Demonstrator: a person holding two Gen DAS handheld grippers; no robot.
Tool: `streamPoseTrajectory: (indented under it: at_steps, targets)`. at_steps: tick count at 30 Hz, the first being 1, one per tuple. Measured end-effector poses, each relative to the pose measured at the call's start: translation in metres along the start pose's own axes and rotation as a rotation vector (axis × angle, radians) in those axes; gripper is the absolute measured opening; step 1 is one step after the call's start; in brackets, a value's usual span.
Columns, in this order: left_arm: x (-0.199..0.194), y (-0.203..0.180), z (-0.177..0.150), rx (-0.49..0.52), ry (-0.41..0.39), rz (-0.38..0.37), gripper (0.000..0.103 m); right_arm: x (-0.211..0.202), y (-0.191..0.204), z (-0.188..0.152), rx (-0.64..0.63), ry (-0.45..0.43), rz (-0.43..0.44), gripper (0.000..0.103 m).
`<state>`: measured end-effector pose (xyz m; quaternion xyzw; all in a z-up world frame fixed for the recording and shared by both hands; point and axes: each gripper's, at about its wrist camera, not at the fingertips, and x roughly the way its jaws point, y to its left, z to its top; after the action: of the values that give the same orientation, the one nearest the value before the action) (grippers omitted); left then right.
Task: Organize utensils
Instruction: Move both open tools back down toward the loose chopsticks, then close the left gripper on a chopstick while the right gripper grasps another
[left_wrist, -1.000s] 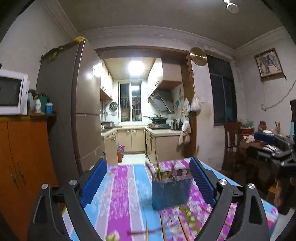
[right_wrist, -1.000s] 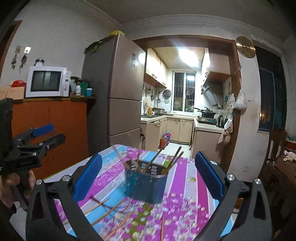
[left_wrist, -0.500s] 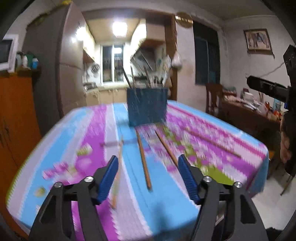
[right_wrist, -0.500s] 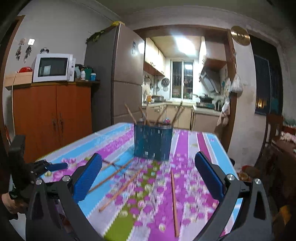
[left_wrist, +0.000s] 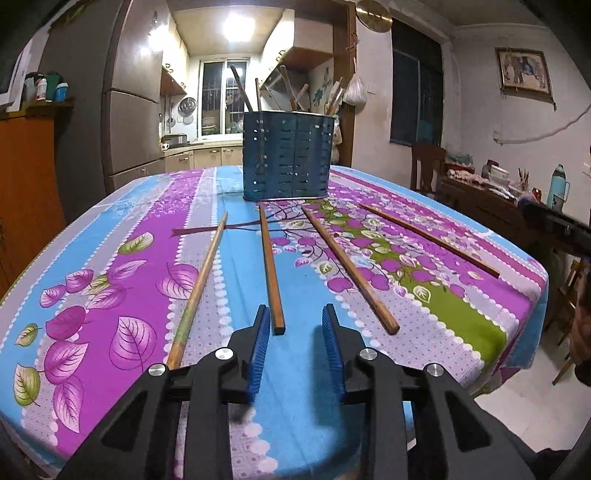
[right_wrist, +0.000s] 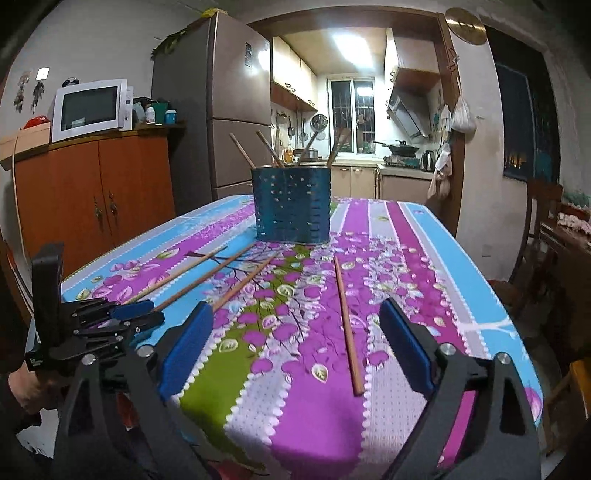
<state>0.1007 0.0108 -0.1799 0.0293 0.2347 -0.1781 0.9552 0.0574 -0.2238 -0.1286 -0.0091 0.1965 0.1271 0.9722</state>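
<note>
A blue perforated holder (left_wrist: 286, 158) (right_wrist: 291, 205) with several chopsticks upright in it stands at the far side of the flowered tablecloth (left_wrist: 406, 332). Several loose chopsticks lie in front of it. My left gripper (left_wrist: 293, 317) is low over the near table edge and its jaws are closing. The near end of the middle chopstick (left_wrist: 269, 266) lies between them by the left pad, with no pad pressing on it. My right gripper (right_wrist: 295, 310) stands wide, its jaws closing slightly. A single chopstick (right_wrist: 345, 321) lies on the cloth between them, untouched. The left gripper (right_wrist: 147, 314) shows at its left.
Two more loose chopsticks (left_wrist: 197, 288) (left_wrist: 347, 269) flank the middle one, and another (left_wrist: 428, 236) lies farther right. An orange cabinet (right_wrist: 96, 195) with a microwave (right_wrist: 90, 109) and a fridge (right_wrist: 221, 110) stand left. A chair (left_wrist: 426, 166) and a cluttered side table (left_wrist: 491, 199) are right.
Both grippers have sunk from above to just over the table's near edge. The left jaws have narrowed a lot around the middle chopstick's end. The right jaws have narrowed a little.
</note>
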Motion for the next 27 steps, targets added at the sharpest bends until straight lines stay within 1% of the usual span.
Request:
streamPoseTrajectory:
  at_steps: [4,6,8,10,12,15,16,17,18,20,24,27]
  targets:
    - [0.004,0.002,0.002,-0.02,-0.009,0.003,0.03,0.005,0.001,-0.007,-0.002,0.02,0.005,0.076]
    - [0.006,0.002,0.002,-0.025,-0.017,0.008,0.03,0.006,0.003,-0.011,-0.018,0.021,0.004,0.068]
    - [0.006,0.002,0.001,-0.027,-0.027,0.029,0.022,0.006,0.002,-0.016,-0.036,0.026,-0.002,0.05]
    - [0.006,0.004,0.0,-0.033,-0.036,0.036,0.018,0.009,-0.001,-0.024,-0.039,0.045,-0.005,0.044]
    - [0.006,0.003,0.0,-0.03,-0.042,0.038,0.018,0.012,-0.007,-0.032,-0.026,0.069,-0.012,0.042]
    - [0.006,0.002,-0.002,-0.019,-0.052,0.05,0.018,0.014,-0.019,-0.046,-0.001,0.092,-0.035,0.041]
    - [0.006,0.002,-0.002,-0.021,-0.054,0.051,0.018,0.015,-0.022,-0.048,0.001,0.092,-0.043,0.038]
    - [0.006,0.002,-0.002,-0.025,-0.056,0.051,0.018,0.016,-0.026,-0.05,0.006,0.094,-0.048,0.033]
    - [0.006,0.002,-0.003,-0.026,-0.058,0.053,0.018,0.017,-0.029,-0.052,0.012,0.097,-0.051,0.032]
    - [0.006,0.002,-0.003,-0.029,-0.059,0.056,0.018,0.022,-0.036,-0.054,0.016,0.102,-0.054,0.025]
    - [0.007,0.0,-0.003,-0.029,-0.063,0.062,0.018,0.03,-0.038,-0.056,0.006,0.103,-0.036,0.021]
    - [0.009,0.0,-0.002,-0.023,-0.064,0.069,0.018,0.029,-0.039,-0.056,0.007,0.092,-0.03,0.02]
